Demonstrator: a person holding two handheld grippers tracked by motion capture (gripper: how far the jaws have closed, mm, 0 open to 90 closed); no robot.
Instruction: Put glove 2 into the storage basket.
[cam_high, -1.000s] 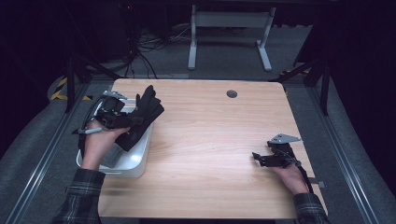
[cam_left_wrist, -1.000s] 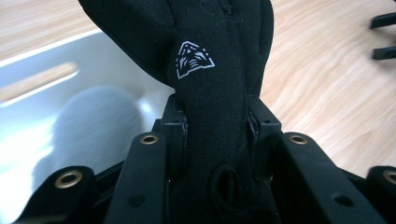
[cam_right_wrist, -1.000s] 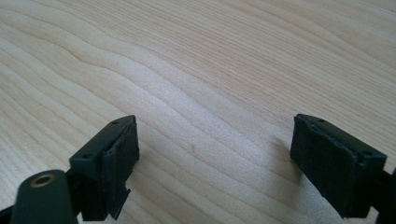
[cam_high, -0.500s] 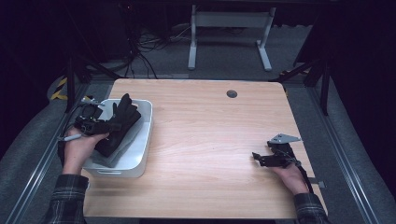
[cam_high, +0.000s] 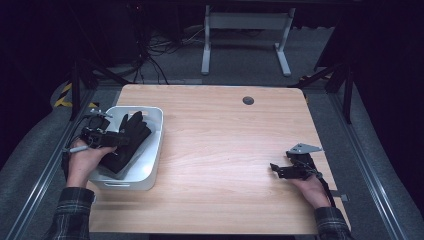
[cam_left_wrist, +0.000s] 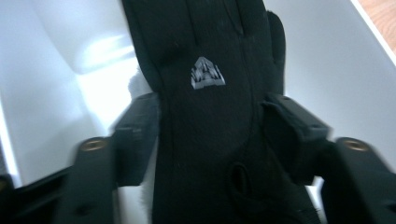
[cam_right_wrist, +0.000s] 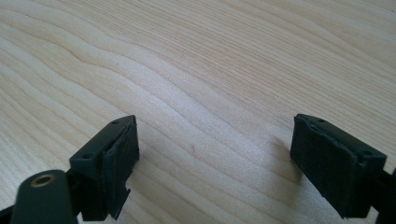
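Wood-grain tabletop (cam_high: 215, 150) spread under us, and nearest lay our right gripper (cam_high: 280, 170), its jaws wide apart and holding nothing, resting low at the table's right side. Farther left, we saw our left gripper (cam_high: 116, 140) clamped across a black glove (cam_high: 129, 140), which hung over the inside of the white bin (cam_high: 150, 165) at the left edge.

Glove (cam_left_wrist: 205, 116) cuff cut off, blurry
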